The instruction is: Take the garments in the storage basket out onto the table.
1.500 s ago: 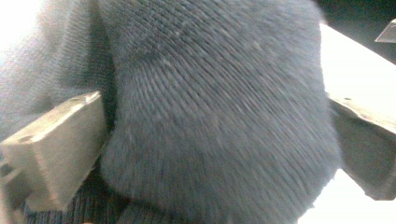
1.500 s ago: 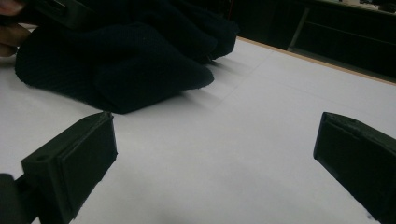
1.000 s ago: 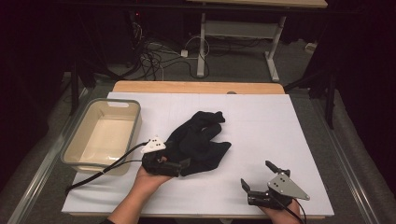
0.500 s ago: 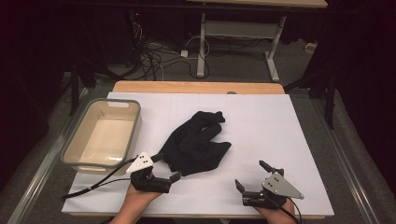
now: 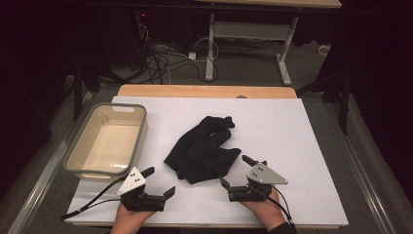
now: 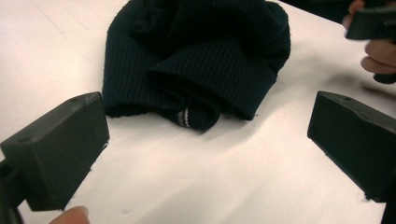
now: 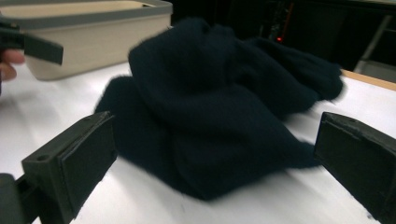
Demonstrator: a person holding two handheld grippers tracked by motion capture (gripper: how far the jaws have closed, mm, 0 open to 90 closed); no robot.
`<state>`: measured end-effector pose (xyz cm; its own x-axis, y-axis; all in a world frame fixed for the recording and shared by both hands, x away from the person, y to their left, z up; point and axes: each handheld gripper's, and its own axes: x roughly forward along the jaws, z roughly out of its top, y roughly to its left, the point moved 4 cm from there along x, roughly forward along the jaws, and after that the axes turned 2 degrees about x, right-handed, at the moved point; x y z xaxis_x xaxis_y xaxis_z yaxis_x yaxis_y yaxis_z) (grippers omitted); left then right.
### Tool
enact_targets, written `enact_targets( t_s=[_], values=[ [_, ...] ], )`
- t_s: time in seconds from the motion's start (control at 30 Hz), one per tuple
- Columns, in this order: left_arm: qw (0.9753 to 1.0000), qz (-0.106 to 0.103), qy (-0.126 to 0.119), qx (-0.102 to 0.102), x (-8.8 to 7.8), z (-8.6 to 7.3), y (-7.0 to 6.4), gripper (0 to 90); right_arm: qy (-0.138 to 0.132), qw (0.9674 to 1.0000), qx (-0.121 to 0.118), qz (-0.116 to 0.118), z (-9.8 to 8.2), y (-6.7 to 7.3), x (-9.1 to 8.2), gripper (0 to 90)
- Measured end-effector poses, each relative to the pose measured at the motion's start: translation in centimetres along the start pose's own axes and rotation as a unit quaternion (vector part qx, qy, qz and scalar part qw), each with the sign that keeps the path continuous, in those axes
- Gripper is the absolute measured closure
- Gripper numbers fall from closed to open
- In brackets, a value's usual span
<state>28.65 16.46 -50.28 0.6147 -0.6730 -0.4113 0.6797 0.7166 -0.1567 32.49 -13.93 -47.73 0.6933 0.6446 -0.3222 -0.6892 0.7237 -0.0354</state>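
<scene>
Where cables tangle on the dark floor, white table [image 5: 292, 126], black garment [image 5: 204, 148], both grippers' jaws wide apart, empty.

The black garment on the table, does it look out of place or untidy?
Yes. The black knit garment lies crumpled in a heap on the white table, not folded, beside the empty tub. Nothing looks spilled or damaged.

Off to the left, a beige tub [image 5: 106, 142] with a grey rim sits on the white table [image 5: 302, 141], nothing inside it. Beyond the far edge, tangled cables [image 5: 163, 58] sprawl on the floor beside a grey desk frame [image 5: 248, 36].
</scene>
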Motion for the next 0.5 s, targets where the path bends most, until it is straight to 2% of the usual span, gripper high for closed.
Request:
enact_targets(
  t_s=[0.03, 0.07, 0.1, 0.13, 0.37, 0.5],
  values=[
    [1.0, 0.0, 0.0, 0.0, 0.0, 0.0, 0.0, 0.0, 0.0, 1.0, 0.0, 0.0, 0.0, 0.0, 0.0, 0.0],
    [1.0, -0.002, -0.003, -0.003, -0.2, -0.1, 0.0, 0.0, 0.003, 0.9999, -0.002, 0.01, 0.7, 0.5, 1.1, 0.0],
    [1.0, -0.002, -0.003, -0.003, -0.2, -0.1, 0.0, 0.0, 0.003, 0.9999, -0.002, 0.01, 0.7, 0.5, 1.1, 0.0],
    [1.0, -0.002, -0.005, -0.003, -0.2, -0.1, 0.0, 0.0, 0.005, 0.9998, -0.007, 0.02, 1.1, 1.0, 1.9, 0.0],
    [0.9999, -0.001, -0.01, -0.007, -0.5, -0.1, 0.1, 0.0, 0.011, 0.9992, -0.011, 0.037, 2.1, 1.8, 4.1, 3.8],
    [0.9998, -0.004, -0.012, -0.012, -0.6, -0.1, -0.1, 0.0, 0.004, 0.9991, -0.004, 0.042, 2.6, 2.2, 5.2, 13.0]
  ],
)
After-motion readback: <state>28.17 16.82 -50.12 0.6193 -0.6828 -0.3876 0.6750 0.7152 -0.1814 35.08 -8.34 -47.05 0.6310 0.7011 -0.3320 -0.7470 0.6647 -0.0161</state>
